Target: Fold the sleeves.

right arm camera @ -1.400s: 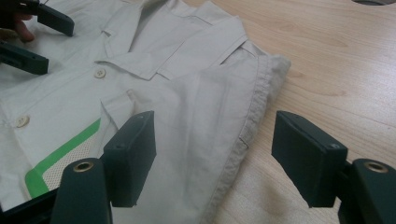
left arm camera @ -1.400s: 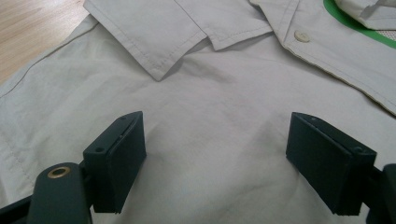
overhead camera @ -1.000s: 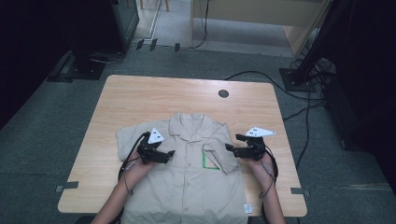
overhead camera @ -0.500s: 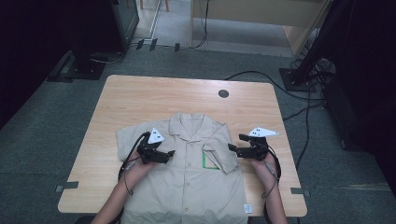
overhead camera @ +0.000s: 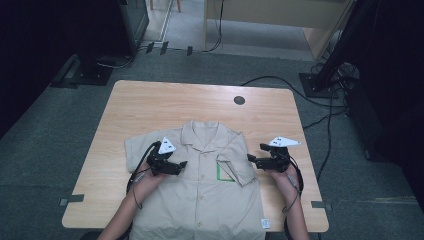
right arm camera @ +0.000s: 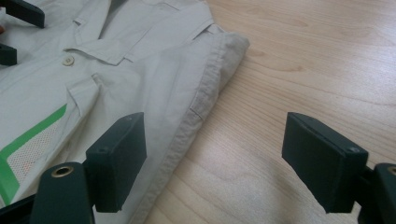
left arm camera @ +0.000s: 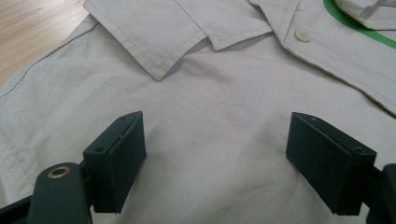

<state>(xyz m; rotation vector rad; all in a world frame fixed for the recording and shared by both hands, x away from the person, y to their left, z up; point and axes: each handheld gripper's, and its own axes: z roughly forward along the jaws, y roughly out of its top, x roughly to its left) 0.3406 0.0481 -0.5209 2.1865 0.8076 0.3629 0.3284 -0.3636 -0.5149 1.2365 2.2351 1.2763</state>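
A beige short-sleeved shirt (overhead camera: 200, 190) lies face up on the wooden table (overhead camera: 150, 110), collar away from the person. Its right sleeve is folded in over the chest by a green-edged pocket (overhead camera: 223, 172). My left gripper (overhead camera: 181, 165) hovers open over the shirt's left chest, and in its own view the left gripper (left arm camera: 215, 163) has wide jaws over plain cloth below the collar (left arm camera: 187, 32). My right gripper (overhead camera: 251, 159) stands open at the shirt's folded right edge. The right gripper (right arm camera: 212, 161) straddles that folded edge (right arm camera: 205, 98), half over bare wood.
A round dark grommet (overhead camera: 239, 100) sits in the table near the far edge. Bare wood lies to the left of the shirt and beyond the collar. Cables (overhead camera: 320, 120) run over the floor at the right, and a dark stand (overhead camera: 95, 70) is at the far left.
The right gripper has drifted slightly right and toward the person, away from the folded sleeve. The left gripper has stayed put.
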